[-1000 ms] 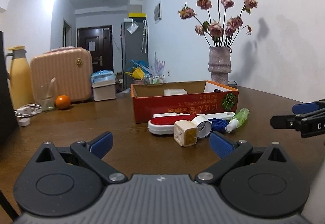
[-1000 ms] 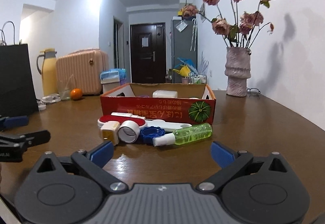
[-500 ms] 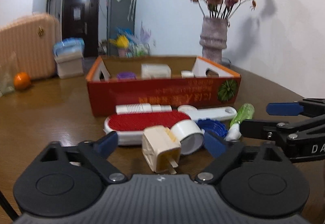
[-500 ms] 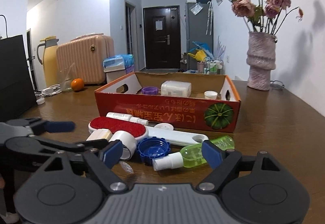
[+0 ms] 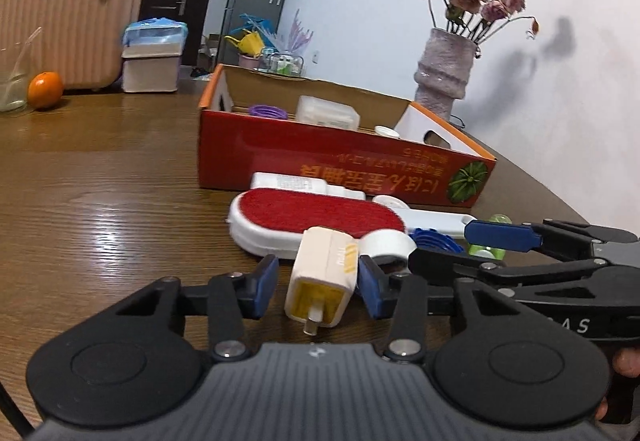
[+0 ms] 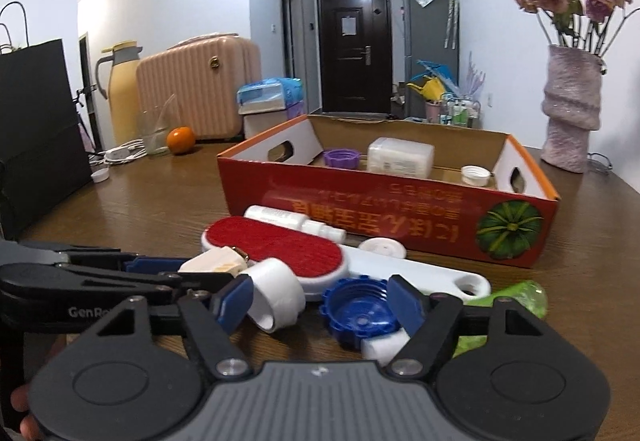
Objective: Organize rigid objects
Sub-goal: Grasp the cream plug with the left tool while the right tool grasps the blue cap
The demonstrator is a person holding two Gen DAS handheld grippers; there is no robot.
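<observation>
Far to your left on the bench (image 6: 132,201) stand the yellow thermos (image 6: 120,89), the pink suitcase (image 6: 200,89) and the orange (image 6: 181,140), well apart from the pile of small things. Your left claw (image 5: 318,279) is low over the bench, and its 2 blue pads are on both sides of the cream plug adapter (image 5: 324,273); the right pad looks to touch the adapter, the left pad has a small gap, so the claw is narrow but not closed on it. Just behind the adapter lies the red lint brush (image 5: 316,215) with its white handle, and behind the brush lies a white bottle (image 5: 292,183) against the red cardboard box (image 5: 340,157). In the box you see a purple cap (image 6: 341,157), a white container (image 6: 400,157) and a small white cap (image 6: 475,175). Your right claw (image 6: 320,303) is wide, with the white tape roll (image 6: 276,299) and the blue cap (image 6: 358,311) between its pads, and it holds nothing. The green spray bottle (image 6: 516,299) lies partly under its right finger. Further right, behind the box, stands the vase (image 6: 570,113) with dried roses.
</observation>
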